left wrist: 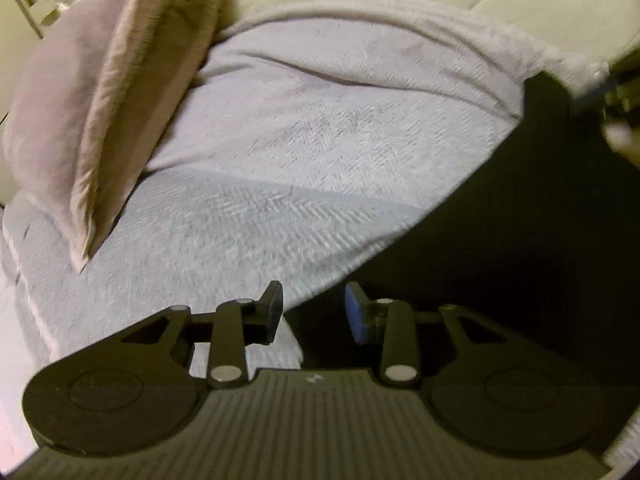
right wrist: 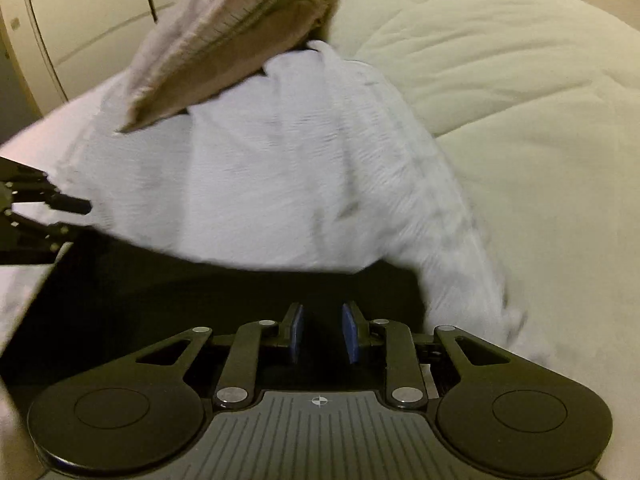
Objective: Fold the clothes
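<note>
A dark, near-black garment (left wrist: 500, 240) lies flat on the bed, over a pale grey textured blanket (left wrist: 300, 140). My left gripper (left wrist: 314, 312) is open and empty, low over the garment's left edge where it meets the blanket. In the right wrist view the dark garment (right wrist: 180, 292) fills the lower middle, with the grey blanket (right wrist: 260, 168) bunched behind it. My right gripper (right wrist: 322, 332) is open with a narrow gap, its blue pads just above the garment, holding nothing. The left gripper (right wrist: 76, 204) shows at the left edge of that view.
A pinkish-beige pillow (left wrist: 92, 112) leans on the blanket at the left; it also shows in the right wrist view (right wrist: 224, 48). A cream quilted duvet (right wrist: 520, 120) covers the bed to the right. A pale wardrobe (right wrist: 80, 20) stands behind.
</note>
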The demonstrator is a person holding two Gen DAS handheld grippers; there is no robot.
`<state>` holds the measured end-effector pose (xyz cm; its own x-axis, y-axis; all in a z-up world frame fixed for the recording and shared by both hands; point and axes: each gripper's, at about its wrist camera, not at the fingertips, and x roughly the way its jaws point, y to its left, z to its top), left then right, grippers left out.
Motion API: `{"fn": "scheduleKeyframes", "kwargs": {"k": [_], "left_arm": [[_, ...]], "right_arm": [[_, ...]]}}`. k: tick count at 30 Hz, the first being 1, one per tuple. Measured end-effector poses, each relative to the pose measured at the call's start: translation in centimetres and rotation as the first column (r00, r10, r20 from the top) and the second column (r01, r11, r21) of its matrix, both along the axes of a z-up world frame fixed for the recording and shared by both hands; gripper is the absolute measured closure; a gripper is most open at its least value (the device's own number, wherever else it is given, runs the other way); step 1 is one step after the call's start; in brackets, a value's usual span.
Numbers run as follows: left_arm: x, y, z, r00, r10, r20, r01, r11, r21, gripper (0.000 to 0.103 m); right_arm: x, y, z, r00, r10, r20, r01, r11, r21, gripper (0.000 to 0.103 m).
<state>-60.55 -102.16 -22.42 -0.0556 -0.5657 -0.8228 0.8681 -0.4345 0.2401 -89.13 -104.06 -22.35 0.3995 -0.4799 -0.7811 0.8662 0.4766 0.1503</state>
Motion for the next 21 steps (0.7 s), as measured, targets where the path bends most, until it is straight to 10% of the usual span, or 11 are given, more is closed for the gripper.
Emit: {"fn": "scheduleKeyframes", "kwargs": {"k": [7, 21], "left_arm": [[1.0, 5.5, -3.0, 0.999, 0.032, 0.014, -0.033, 0.994, 0.106, 0.072], [-1.1, 15.1, -1.0, 0.999, 0.018, 0.031, -0.022, 0.992, 0.127, 0.074]], "right_arm": [[-1.3, 7.3, -3.8, 0.999, -0.016, -0.033, 0.02, 0.989, 0.15, 0.077], [1.2, 14.1, -1.5, 0.999, -0.044, 0.03, 0.038, 0.982, 0.185, 0.074]]}}
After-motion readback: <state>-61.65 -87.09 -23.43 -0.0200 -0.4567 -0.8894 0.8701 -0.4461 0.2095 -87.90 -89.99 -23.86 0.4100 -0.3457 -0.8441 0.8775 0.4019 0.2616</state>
